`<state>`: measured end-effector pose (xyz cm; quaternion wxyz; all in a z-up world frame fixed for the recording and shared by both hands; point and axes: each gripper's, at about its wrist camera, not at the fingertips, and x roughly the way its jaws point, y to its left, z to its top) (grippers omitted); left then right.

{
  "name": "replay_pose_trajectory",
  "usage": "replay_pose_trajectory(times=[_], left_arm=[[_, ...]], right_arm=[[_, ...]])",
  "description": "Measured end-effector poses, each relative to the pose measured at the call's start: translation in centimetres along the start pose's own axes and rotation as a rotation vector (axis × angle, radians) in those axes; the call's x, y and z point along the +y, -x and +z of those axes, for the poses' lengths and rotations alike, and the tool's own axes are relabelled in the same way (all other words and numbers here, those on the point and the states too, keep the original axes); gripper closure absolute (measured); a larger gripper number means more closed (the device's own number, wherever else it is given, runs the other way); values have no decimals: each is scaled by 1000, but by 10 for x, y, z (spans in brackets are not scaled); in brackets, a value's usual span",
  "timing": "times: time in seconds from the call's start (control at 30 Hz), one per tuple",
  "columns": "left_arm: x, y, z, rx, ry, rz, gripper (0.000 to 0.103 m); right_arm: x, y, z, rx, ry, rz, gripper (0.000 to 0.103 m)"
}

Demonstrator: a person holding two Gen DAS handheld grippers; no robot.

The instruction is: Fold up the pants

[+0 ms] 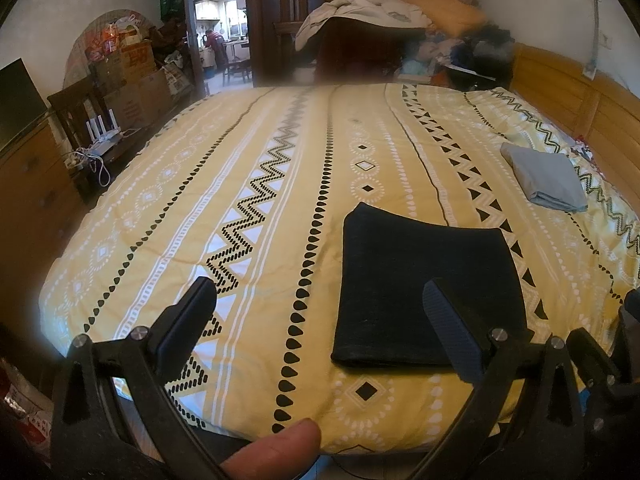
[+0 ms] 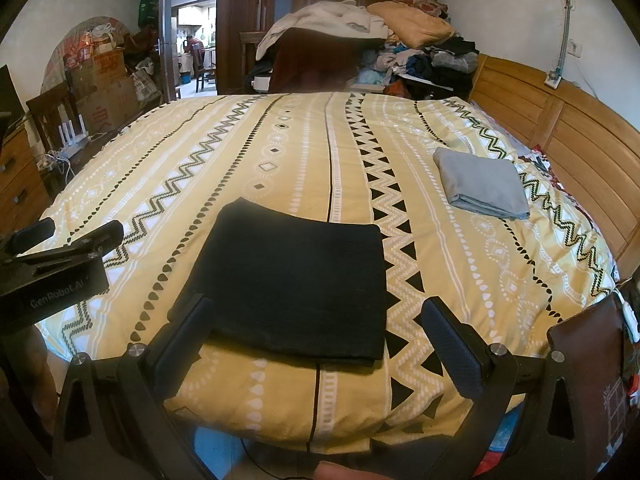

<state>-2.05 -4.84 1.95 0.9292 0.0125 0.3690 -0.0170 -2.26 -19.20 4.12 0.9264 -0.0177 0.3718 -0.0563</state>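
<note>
The dark, nearly black pants (image 2: 292, 284), folded into a flat rectangle, lie on the yellow patterned bedspread (image 1: 248, 200) near its close edge. The right gripper (image 2: 316, 324) hangs above that edge with its 2 blue-padded fingers (image 2: 452, 344) spread wide, gripping nothing; the folded pants sit just ahead of it, between the finger lines and closer to its left finger. The left gripper (image 1: 320, 320) is likewise spread wide and empty, with the pants ahead and toward its right finger, which overlaps the fabric's near corner in view. A fingertip (image 1: 276, 452) shows at the bottom of the left view. Farther off, ahead and right of both grippers, rests a folded light grey cloth (image 2: 480, 184) near the wooden headboard (image 2: 560, 120).
</note>
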Motion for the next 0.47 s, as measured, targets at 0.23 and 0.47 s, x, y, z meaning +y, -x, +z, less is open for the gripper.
replay_pose_trajectory(times=[0.23, 0.47], left_arm=[[1, -2, 0, 3, 3, 7, 0], [3, -8, -3, 23, 27, -12, 0]], right_arm=[[3, -5, 1, 4, 3, 14, 0], [4, -10, 5, 12, -4, 34, 0]])
